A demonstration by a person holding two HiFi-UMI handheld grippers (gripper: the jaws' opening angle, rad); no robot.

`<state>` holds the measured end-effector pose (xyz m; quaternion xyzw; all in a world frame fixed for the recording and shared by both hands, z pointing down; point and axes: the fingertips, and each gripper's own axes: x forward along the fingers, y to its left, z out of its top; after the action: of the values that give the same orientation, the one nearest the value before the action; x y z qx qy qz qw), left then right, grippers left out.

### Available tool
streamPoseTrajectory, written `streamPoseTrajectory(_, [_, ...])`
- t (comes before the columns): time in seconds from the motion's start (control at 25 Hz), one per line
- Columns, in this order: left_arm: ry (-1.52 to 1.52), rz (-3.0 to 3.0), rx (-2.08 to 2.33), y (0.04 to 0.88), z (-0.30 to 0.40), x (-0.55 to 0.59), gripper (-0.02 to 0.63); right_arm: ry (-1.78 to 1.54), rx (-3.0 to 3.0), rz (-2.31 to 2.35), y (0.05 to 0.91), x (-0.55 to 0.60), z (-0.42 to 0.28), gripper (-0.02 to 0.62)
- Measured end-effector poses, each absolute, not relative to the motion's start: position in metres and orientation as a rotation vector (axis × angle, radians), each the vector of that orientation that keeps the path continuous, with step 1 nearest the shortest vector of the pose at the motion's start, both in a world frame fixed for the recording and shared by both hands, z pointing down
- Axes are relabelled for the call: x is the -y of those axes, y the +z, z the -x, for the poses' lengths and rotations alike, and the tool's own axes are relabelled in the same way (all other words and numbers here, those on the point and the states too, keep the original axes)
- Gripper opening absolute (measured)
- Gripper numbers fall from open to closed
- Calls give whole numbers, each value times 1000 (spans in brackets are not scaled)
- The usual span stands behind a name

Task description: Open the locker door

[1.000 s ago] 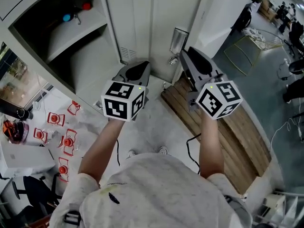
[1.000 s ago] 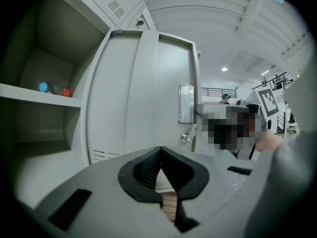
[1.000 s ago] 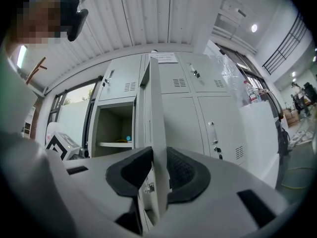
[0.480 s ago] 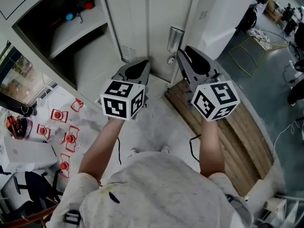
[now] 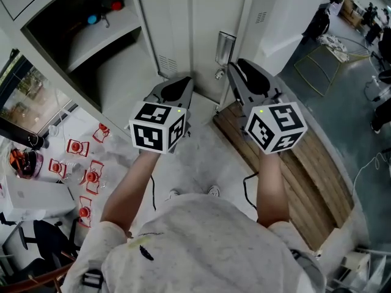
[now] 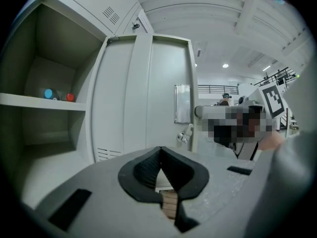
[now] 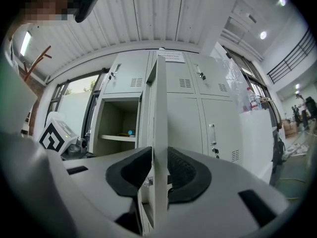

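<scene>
- Seen from above, a person stands before a bank of pale grey lockers with the left gripper (image 5: 179, 85) and right gripper (image 5: 239, 71) raised. The locker door (image 5: 183, 29) is swung out in front of them, beside an open compartment (image 5: 116, 72).
- Only the right gripper view shows the door edge-on (image 7: 159, 108). The right gripper (image 7: 159, 167) is clamped on that thin free edge, with a dark pad pressed against each face.
- Only the left gripper view shows the left gripper (image 6: 159, 150) up close, its jaws meeting at the tips with nothing between them. It sits short of the door's outer face (image 6: 148, 98).
- That view also shows the door's look: a plain grey panel with vent slots (image 6: 106, 153) low down, a clear card holder (image 6: 182, 104) and a small metal latch (image 6: 185, 134) near the free edge.
- A blue object (image 6: 48, 93) and a red object (image 6: 70, 97) sit on the shelf (image 6: 29, 101) inside the compartment.
- The head view alone takes in red-and-white items (image 5: 85, 177) on the floor at left and a wooden strip (image 5: 299, 163) at right.
- A paper label (image 7: 172, 56) sits on top of the lockers, its print too small to read. The marker cubes (image 5: 157, 129) carry only black-and-white squares.
</scene>
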<state>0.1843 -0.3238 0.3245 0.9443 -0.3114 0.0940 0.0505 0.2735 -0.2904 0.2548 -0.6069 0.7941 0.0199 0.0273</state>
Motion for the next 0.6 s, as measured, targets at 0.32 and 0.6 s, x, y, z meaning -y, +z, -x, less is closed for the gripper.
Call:
streamPoseTrajectory(0.32, [279,-2878,927,325,-181,320,6,88,-2392,1938,252,277,-273,92])
streamPoseTrajectory(0.6, [274,-2864,936,327,-173,318,6,143,-2405,1899,243,265,-249,87])
